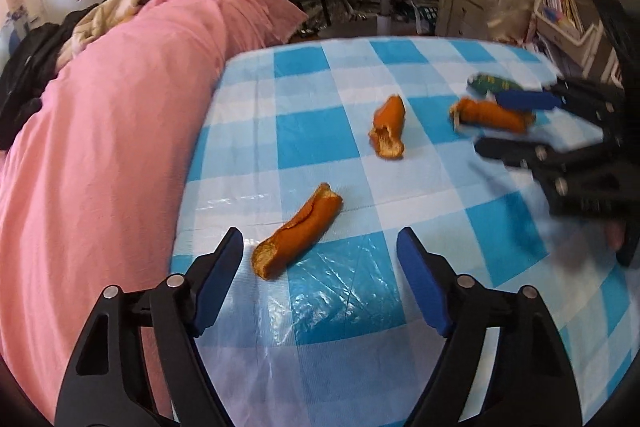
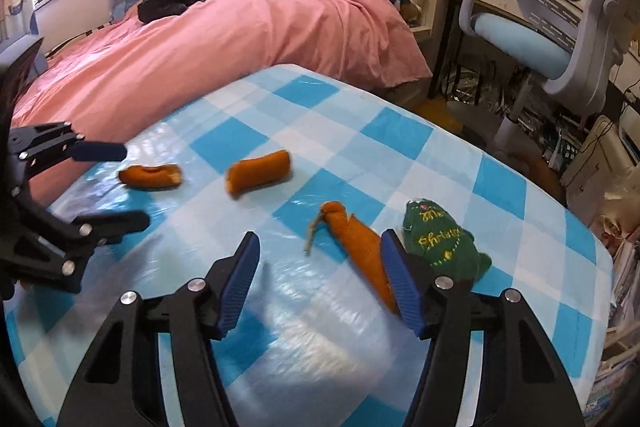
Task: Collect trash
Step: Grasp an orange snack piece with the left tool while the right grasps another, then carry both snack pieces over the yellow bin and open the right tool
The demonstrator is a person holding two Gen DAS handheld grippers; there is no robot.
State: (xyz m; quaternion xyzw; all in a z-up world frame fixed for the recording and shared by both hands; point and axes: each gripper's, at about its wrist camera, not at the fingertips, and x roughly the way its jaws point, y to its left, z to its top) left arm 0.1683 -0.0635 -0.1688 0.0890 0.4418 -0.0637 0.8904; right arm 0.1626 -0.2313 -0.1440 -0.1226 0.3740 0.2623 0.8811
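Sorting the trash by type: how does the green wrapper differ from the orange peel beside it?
The wrapper is dark green with yellow printing; the peel is plain orange. The wrapper is short and crumpled; the peel is long and narrow, with a pale strip hanging off its far end. Both lie loose on the checked cloth, side by side.

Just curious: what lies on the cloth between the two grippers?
One orange peel piece, middle of three, lies alone on the checked tablecloth, between left gripper and right gripper; right wrist view.

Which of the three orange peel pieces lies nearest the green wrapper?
The curled orange peel piece with the pale stringy end, touching the green printed wrapper. The other two lie apart, towards the pink bed.
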